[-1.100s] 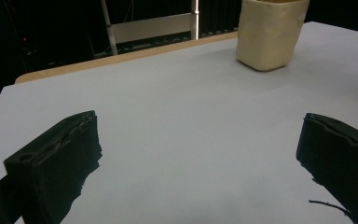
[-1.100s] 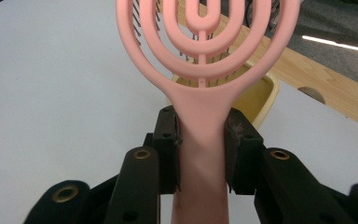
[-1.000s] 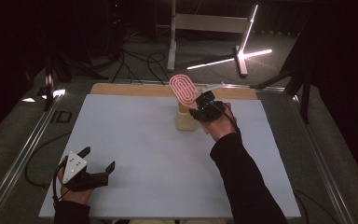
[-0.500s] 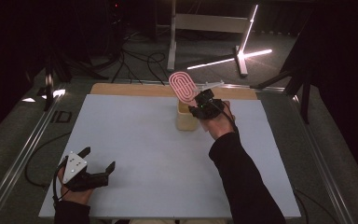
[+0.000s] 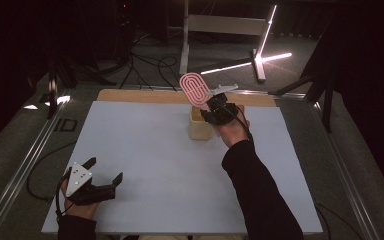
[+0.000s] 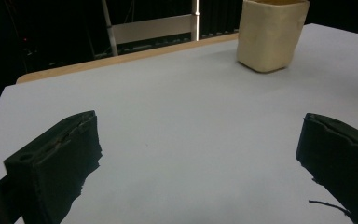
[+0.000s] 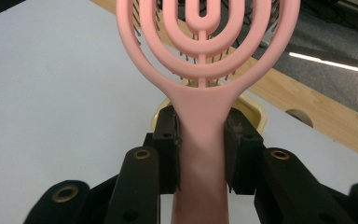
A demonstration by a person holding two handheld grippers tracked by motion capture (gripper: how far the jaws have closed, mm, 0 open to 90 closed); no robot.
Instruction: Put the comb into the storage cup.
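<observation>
We clamp right gripper (image 7: 201, 140) on pink looped plastic hairbrush (image 5: 195, 89), head up, above cream cup (image 5: 200, 126) near table's (image 5: 145, 150) far edge, ready for drop; left gripper (image 5: 100, 175) gapes empty at near-left corner.

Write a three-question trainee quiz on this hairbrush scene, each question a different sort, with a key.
1. True or false: the right gripper has its jaws closed on the handle of the pink hairbrush.
2. Multiple choice: the left gripper is A) holding the cup, B) open with nothing between its jaws, above the white table mat, C) clamped on the brush.
3. Fill in: the brush is held right by the beige ____, which stands near the mat's far edge.

Key
1. True.
2. B.
3. Cup; in the right gripper view its rim shows behind the jaws.
</observation>
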